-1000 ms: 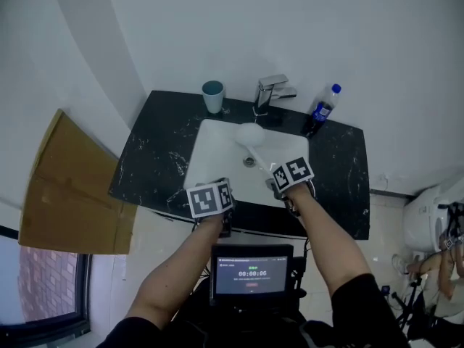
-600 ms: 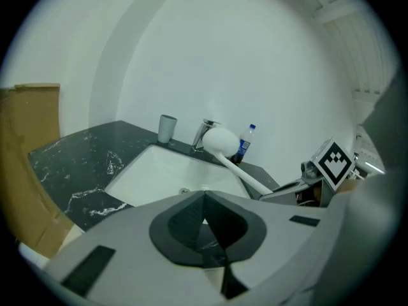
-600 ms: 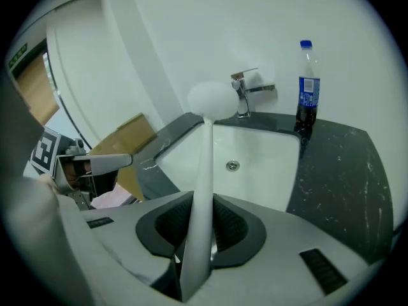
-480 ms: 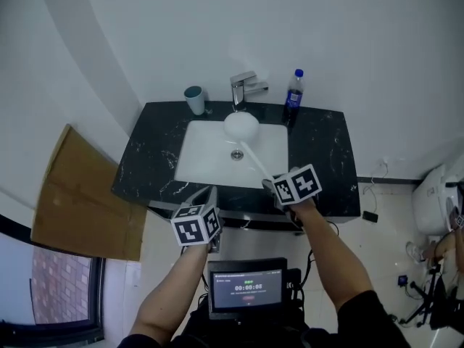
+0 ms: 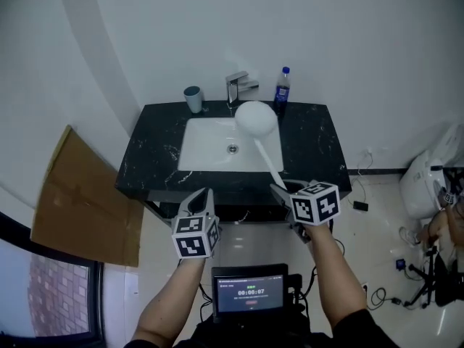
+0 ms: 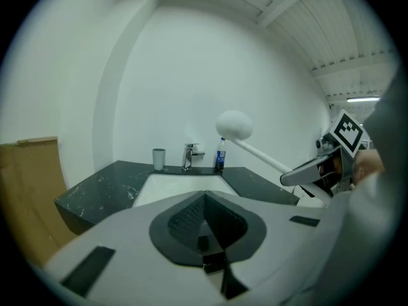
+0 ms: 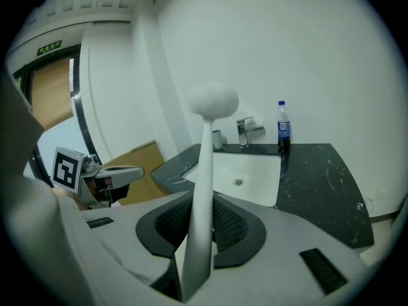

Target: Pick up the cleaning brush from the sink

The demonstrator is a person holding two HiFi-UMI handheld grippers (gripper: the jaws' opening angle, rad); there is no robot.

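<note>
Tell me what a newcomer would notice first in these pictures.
The white cleaning brush, clamped by its handle in the jaws of the right gripper, its round head up over the white sink. Next, the black marbled counter against the white wall, with a blue-labelled bottle beside the faucet.

We find the sink (image 5: 206, 147) set in the counter (image 5: 312, 151). Behind it along the wall stand the cup (image 5: 193, 98) at left, the tap (image 5: 238, 87) in the middle and the bottle (image 5: 282, 85) at right. The brush (image 5: 255, 118) is lifted clear of the sink, its handle between the jaws of the right gripper (image 5: 279, 188) before the counter. The left gripper (image 5: 203, 194) is beside it, to the left. Cardboard (image 5: 80, 201) leans left of the counter, and a screen (image 5: 250, 290) sits between our arms.
</note>
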